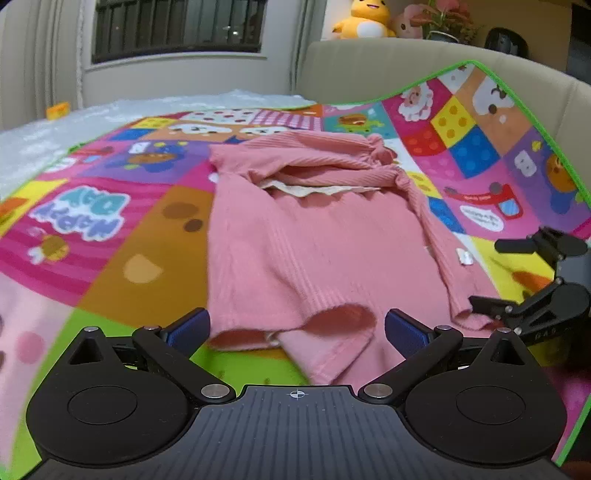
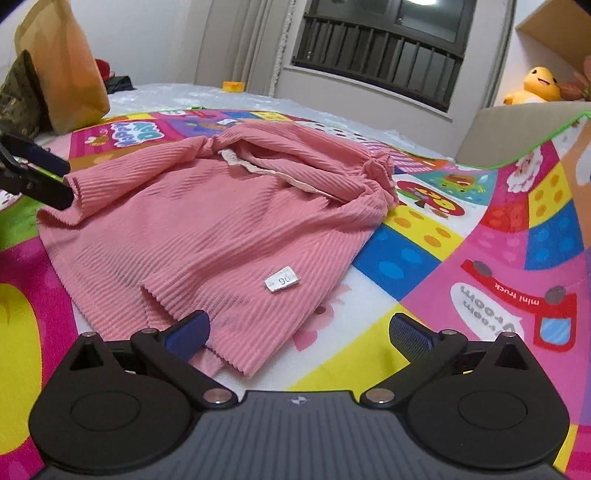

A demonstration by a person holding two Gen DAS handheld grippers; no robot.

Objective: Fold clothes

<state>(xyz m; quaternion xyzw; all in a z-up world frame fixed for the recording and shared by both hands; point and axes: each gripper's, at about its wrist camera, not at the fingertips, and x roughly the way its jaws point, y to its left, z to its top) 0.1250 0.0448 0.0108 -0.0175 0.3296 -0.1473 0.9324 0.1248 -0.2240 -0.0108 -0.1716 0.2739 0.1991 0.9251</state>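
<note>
A pink ribbed top (image 1: pixel 295 240) (image 2: pixel 207 229) lies loosely folded on a colourful play mat (image 1: pixel 110 229) (image 2: pixel 461 258). Its cream lace collar (image 1: pixel 321 190) shows at the far end, and a white size tag (image 2: pixel 282 283) lies on its right side. My left gripper (image 1: pixel 297 328) is open at the near hem, and pink cloth lies between its blue pads (image 1: pixel 188 328). In the right wrist view the left gripper (image 2: pixel 68 182) straddles the garment's left corner. My right gripper (image 2: pixel 298 334) is open at the near right corner, its left pad (image 2: pixel 186 334) over the cloth. The right gripper (image 1: pixel 498 275) also shows in the left wrist view.
The mat's green-edged far end rises against a beige padded back (image 1: pixel 369 70). A yellow plush toy (image 1: pixel 364 20) sits on the ledge behind it. A brown paper bag (image 2: pixel 62 62) stands at the far left, on a white cover (image 1: pixel 110 114). A barred window (image 2: pixel 376 48) lies beyond.
</note>
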